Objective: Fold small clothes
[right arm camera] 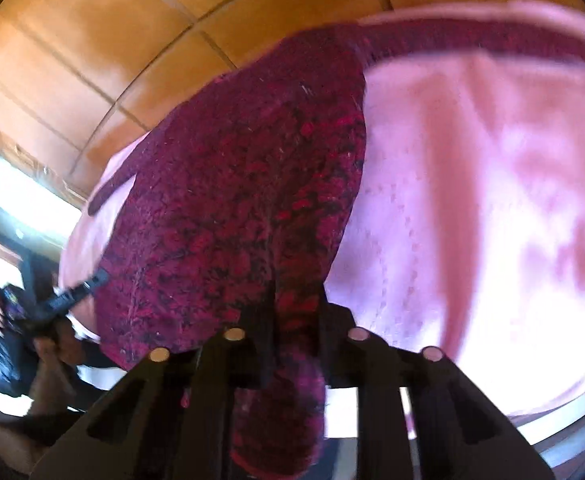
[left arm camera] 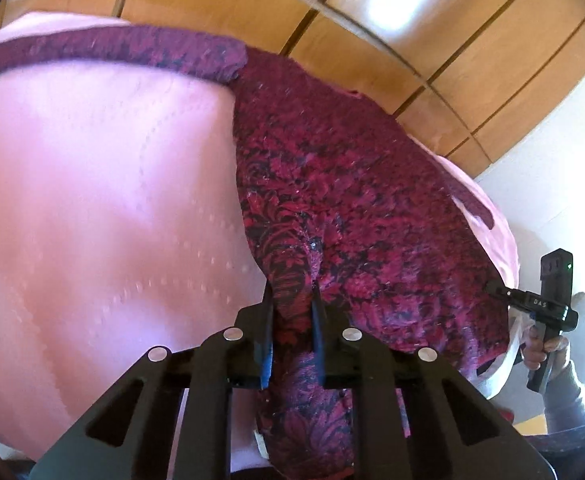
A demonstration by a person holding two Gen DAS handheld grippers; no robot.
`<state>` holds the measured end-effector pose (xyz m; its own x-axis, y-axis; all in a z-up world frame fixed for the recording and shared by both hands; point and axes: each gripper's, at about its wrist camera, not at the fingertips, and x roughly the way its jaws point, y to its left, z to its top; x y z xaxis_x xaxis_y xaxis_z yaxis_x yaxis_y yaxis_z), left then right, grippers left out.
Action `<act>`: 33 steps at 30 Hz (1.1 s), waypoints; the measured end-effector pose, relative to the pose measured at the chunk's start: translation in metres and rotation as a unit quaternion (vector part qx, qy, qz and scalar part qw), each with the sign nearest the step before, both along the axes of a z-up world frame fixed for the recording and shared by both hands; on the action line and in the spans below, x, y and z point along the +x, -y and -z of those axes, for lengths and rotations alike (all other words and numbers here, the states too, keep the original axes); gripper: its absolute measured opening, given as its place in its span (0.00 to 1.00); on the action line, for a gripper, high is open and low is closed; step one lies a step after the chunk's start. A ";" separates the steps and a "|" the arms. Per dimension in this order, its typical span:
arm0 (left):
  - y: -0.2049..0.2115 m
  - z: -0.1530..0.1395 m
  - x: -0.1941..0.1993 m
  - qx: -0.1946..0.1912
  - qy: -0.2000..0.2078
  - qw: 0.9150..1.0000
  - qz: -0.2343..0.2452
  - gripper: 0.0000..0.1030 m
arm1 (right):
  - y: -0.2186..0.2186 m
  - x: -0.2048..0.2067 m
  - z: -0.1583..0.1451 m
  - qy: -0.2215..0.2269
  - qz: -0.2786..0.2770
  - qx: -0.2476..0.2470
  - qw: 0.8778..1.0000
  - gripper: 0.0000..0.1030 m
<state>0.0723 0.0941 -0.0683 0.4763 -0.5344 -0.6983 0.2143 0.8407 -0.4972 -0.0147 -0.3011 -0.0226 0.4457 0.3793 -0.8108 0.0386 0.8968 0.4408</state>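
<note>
A small garment with a pale pink inner side (left arm camera: 92,200) and a dark red floral patterned part (left arm camera: 352,200) hangs lifted in the air. My left gripper (left arm camera: 292,296) is shut on a fold of the red floral fabric. My right gripper (right arm camera: 294,304) is shut on the same red floral part (right arm camera: 244,200), with the pink fabric (right arm camera: 472,200) to its right. The right gripper also shows at the right edge of the left wrist view (left arm camera: 548,308). The left gripper shows at the left of the right wrist view (right arm camera: 72,296). A red patterned strap or band (left arm camera: 112,46) runs along the garment's top.
Behind the garment are orange-brown wooden panels with dark seams (left arm camera: 412,40). A bright window (right arm camera: 20,196) is at the left of the right wrist view. A white wall (left arm camera: 564,184) is at the right of the left wrist view.
</note>
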 end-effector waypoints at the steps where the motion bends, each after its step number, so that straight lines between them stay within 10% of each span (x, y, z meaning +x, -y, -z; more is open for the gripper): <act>1: 0.000 -0.003 0.000 0.004 0.006 1.000 0.002 0.13 | -0.003 -0.003 -0.013 0.016 -0.005 -0.019 1.000 0.12; 12: -0.004 0.014 -0.015 0.062 -0.012 0.998 -0.003 0.21 | -0.004 -0.014 0.032 -0.041 -0.013 -0.061 0.997 0.12; 14: -0.004 0.001 -0.016 0.066 0.010 0.997 -0.023 0.21 | -0.001 -0.010 0.027 -0.032 -0.010 -0.042 0.999 0.20; 16: -0.004 -0.016 -0.013 0.072 0.043 0.996 -0.032 0.30 | 0.008 -0.007 0.020 -0.021 -0.002 -0.025 0.999 0.48; 18: 0.003 -0.034 -0.006 0.066 0.080 0.994 -0.046 0.49 | 0.026 -0.001 0.009 0.009 0.038 -0.005 0.999 0.51; 22: 0.029 -0.041 0.024 0.040 0.095 0.994 -0.033 0.52 | 0.076 0.013 -0.001 0.049 0.123 0.022 0.991 0.55; 33: 0.080 0.008 0.089 0.091 0.050 0.994 -0.019 0.52 | 0.266 0.104 0.037 0.082 0.425 0.096 0.896 0.46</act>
